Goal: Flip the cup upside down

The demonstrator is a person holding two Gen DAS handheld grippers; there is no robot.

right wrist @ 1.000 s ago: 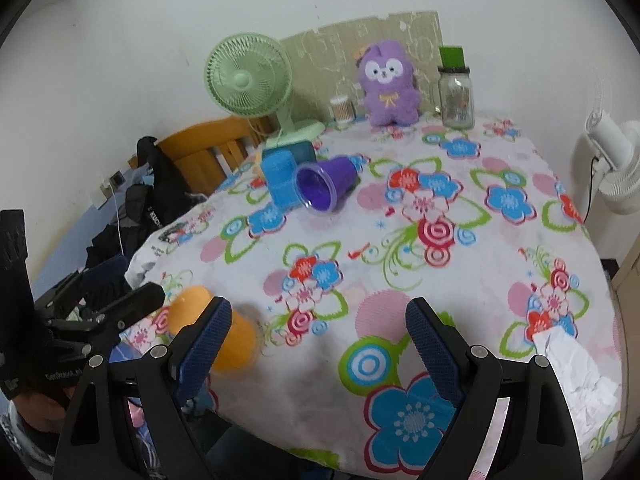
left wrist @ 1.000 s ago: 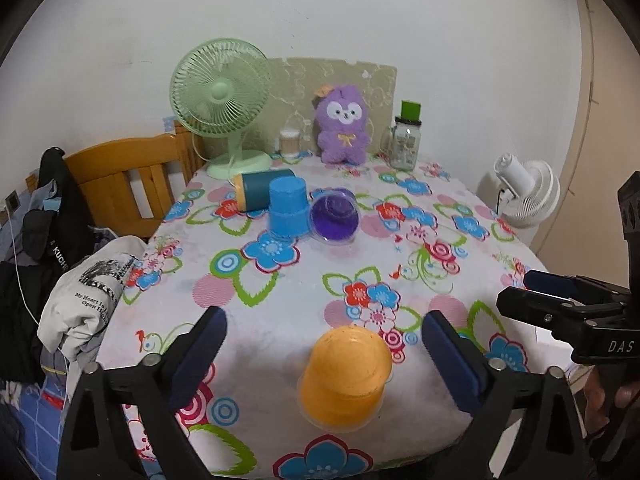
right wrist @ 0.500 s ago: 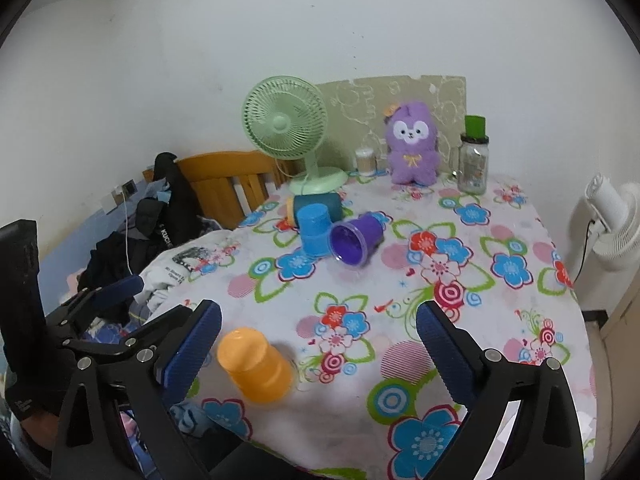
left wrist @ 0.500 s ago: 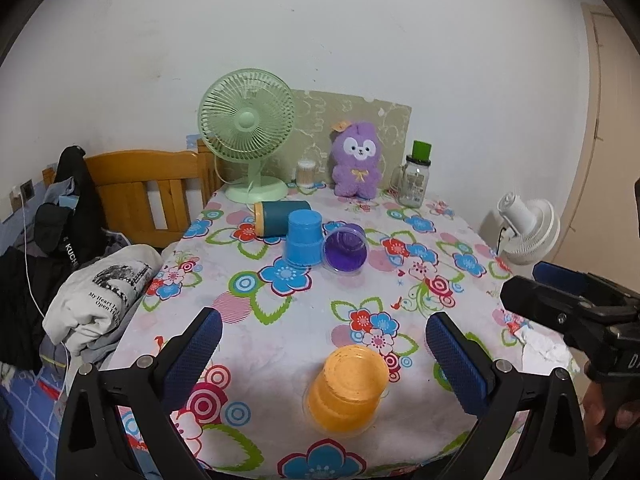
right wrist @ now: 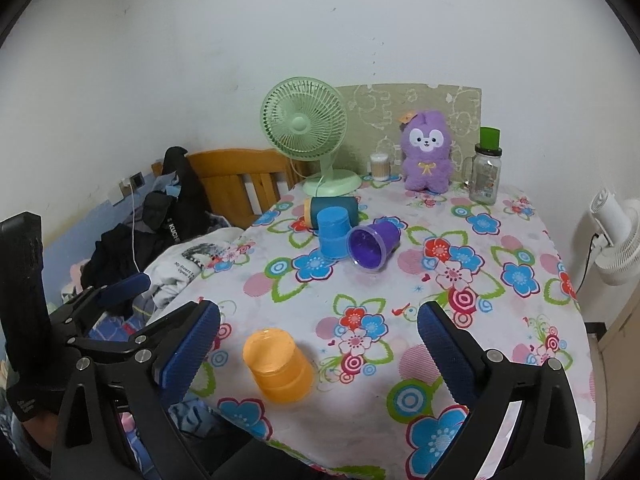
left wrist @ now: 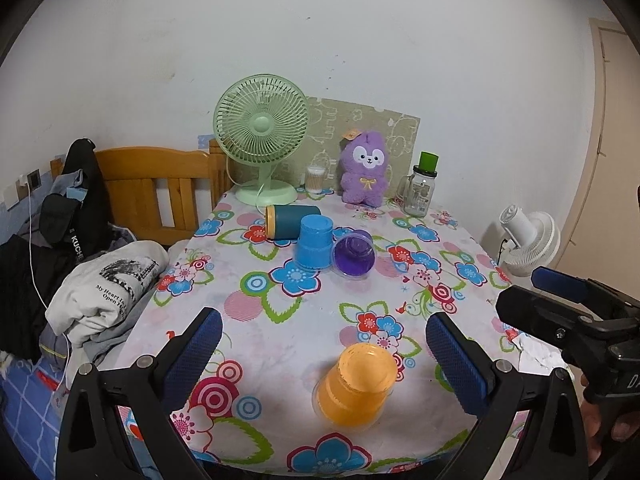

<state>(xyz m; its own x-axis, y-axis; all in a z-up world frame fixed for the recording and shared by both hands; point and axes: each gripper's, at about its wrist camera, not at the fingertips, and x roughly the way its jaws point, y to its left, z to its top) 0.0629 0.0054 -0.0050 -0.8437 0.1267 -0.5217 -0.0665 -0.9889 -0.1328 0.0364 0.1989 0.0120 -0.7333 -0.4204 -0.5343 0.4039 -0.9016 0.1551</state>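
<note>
Left gripper (left wrist: 324, 344) wide open and holding nothing, with the orange cup (left wrist: 354, 390) on the floral tablecloth (left wrist: 280, 312) near the front edge, base up already. Looks light, thin, slick plastic; we'd pinch mid-wall, gently. Right gripper (right wrist: 318, 338) gapes too, nothing held.
</note>
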